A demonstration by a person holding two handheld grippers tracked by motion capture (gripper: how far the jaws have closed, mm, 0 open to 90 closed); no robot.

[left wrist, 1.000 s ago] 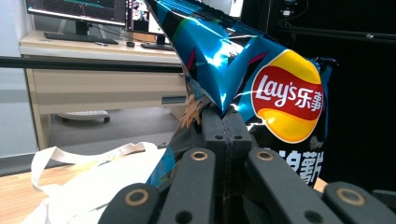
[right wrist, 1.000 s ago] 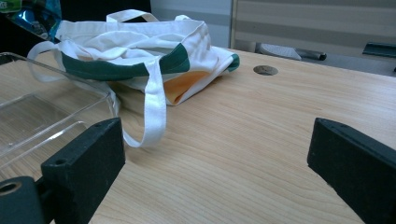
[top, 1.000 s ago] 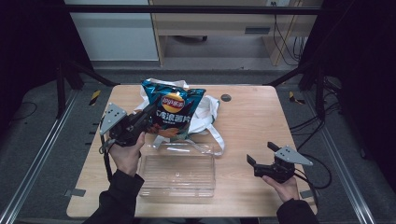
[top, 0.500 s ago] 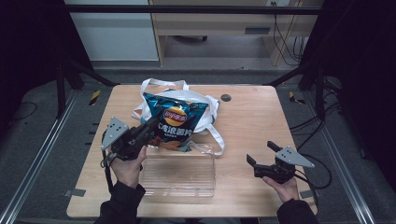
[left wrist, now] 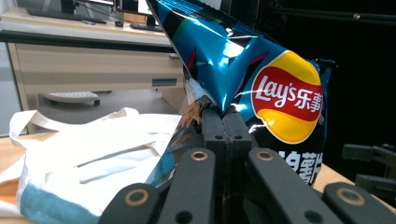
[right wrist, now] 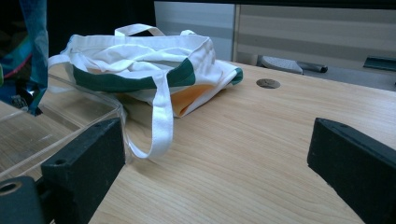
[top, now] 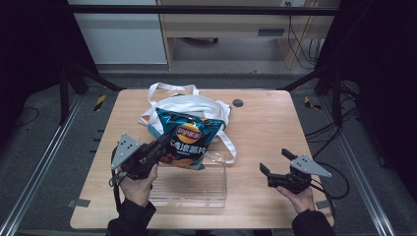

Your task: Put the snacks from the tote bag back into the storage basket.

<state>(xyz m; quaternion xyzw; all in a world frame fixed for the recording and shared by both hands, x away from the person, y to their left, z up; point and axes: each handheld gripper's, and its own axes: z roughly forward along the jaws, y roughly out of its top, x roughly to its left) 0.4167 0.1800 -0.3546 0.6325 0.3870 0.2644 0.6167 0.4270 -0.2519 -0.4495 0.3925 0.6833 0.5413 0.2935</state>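
Observation:
A blue Lay's chip bag (top: 189, 139) hangs in the air over the far edge of a clear plastic box (top: 189, 183). My left gripper (top: 158, 146) is shut on the bag's left edge. In the left gripper view the jaws pinch the foil of the chip bag (left wrist: 261, 79) at its lower corner. A white tote bag (top: 189, 105) with green trim lies behind it on the table (top: 265, 123). My right gripper (top: 275, 167) rests at the front right, open, nothing between its jaws. The right gripper view has the tote bag (right wrist: 154, 65) and the box's corner (right wrist: 70, 107).
A small round dark grommet (top: 238, 103) sits in the tabletop behind the tote. A desk and cabinet stand beyond the far edge of the table. Black frame posts rise at both sides.
My left hand has carried the chip bag toward the near side and lower, from above the tote to the clear box's far edge. The right gripper has kept still.

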